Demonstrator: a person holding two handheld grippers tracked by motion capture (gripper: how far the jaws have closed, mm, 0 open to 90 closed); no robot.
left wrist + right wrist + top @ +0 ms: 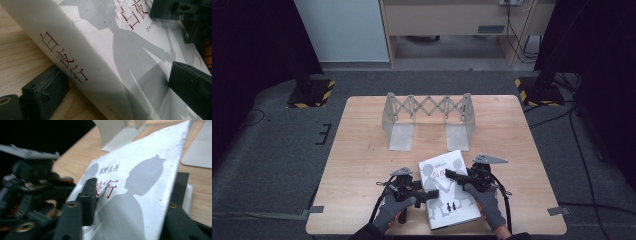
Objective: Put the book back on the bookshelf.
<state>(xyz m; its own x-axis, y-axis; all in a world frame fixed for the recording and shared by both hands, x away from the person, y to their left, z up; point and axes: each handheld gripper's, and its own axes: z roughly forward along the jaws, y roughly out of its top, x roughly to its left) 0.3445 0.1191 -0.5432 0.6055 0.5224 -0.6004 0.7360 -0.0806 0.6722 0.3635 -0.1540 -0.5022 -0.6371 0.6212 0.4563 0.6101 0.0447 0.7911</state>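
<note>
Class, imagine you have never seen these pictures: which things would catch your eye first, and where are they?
The white book with grey silhouette figures and red lettering lies at the near edge of the wooden table, with the left gripper at its spine side and the right gripper over its cover. Behind it, near the table's far edge, stands an expanding metal book rack, unfilled.

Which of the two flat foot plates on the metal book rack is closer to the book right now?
The right foot plate of the rack: its front edge lies just beyond the book's far corner, while the left foot plate sits farther off to the left.
</note>
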